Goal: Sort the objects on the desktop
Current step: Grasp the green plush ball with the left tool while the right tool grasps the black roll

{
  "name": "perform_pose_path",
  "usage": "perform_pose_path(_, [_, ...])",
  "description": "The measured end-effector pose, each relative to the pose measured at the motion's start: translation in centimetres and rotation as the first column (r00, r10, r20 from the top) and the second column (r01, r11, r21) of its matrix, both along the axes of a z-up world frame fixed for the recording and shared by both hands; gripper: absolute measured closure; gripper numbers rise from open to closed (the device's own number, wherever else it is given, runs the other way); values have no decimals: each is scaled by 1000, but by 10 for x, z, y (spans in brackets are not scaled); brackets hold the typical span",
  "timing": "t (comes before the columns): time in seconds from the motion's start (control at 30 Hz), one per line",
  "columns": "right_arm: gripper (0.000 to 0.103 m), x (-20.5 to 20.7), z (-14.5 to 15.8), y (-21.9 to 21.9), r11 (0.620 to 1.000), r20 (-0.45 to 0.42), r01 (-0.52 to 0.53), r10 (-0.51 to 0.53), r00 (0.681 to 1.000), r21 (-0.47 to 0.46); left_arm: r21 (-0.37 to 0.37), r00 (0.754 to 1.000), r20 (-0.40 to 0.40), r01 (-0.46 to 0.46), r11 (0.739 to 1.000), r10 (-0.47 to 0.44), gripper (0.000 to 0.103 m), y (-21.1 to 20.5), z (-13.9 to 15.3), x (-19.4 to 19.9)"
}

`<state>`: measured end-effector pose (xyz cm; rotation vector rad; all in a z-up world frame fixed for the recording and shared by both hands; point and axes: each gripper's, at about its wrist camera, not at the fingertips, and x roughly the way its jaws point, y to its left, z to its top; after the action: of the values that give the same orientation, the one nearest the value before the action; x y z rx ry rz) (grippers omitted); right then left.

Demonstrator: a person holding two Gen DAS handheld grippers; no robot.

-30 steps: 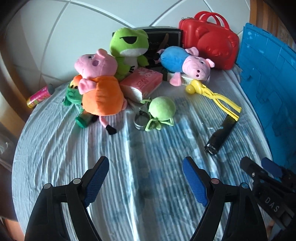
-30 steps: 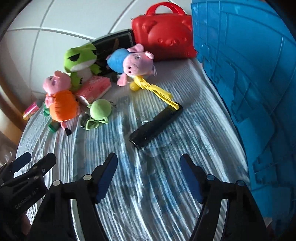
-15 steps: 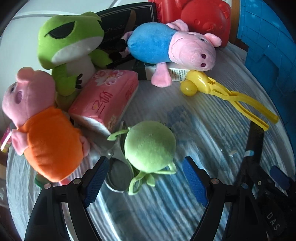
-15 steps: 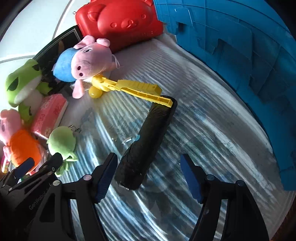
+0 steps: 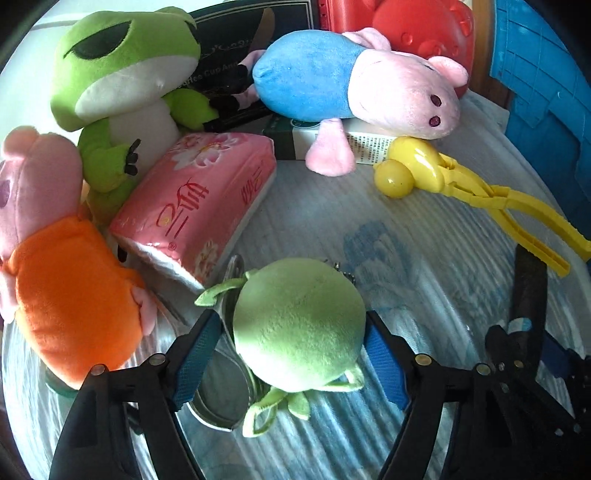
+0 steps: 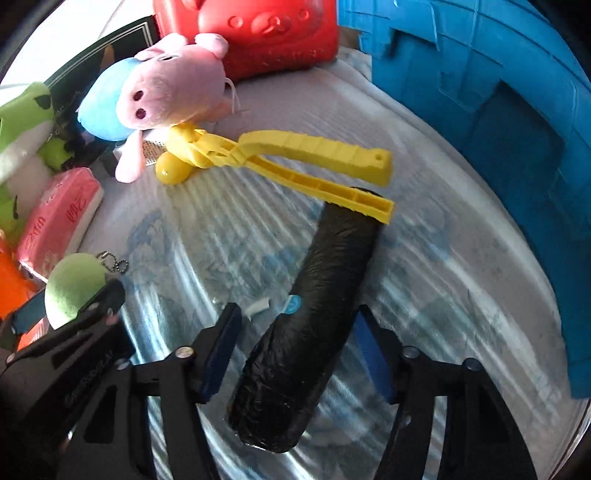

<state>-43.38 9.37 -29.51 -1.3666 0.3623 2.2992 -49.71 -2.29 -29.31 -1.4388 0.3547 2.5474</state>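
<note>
Obstacles: the tissue pack (image 5: 195,206) and orange-dressed pig plush (image 5: 62,273) crowd your left; the blue crate (image 6: 498,122) walls your right; the yellow tongs (image 6: 291,162) overlap the black roll's (image 6: 314,321) far end. Free passage: bare table (image 5: 406,236) between them.

The green ball (image 5: 299,328) is matt, short-pile plush, as are the pigs (image 5: 354,85) and the frog (image 5: 122,85). The tissue pack (image 5: 195,206) is glossy plastic film. The yellow tongs (image 6: 280,158) and red case (image 6: 266,33) are smooth, shiny plastic. The black roll (image 6: 314,317) looks like crinkled film, perhaps bin bags. The desk cover (image 6: 424,295) is ribbed cloth.
</note>
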Motion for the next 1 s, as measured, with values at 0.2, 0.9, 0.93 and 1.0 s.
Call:
perform_pose_path(0.2, [55, 1, -1, -1, 998, -6, -63, 63, 998, 21, 19, 1000, 25, -18, 1000, 17, 29, 10, -8, -18])
perform_pose_path(0.9, [59, 12, -4, -11, 990, -13, -137, 137, 990, 19, 46, 999, 40, 2, 999, -3, 44, 8, 0, 35])
perform_pose_path(0.93, [60, 13, -3, -12, 990, -14, -142, 142, 990, 10, 45, 999, 38, -1, 999, 0, 44, 6, 3, 39])
perform_pose_path(1.0, [61, 17, -1, -15, 987, -14, -160, 160, 987, -7, 43, 999, 33, -8, 999, 7, 44, 2, 9, 47])
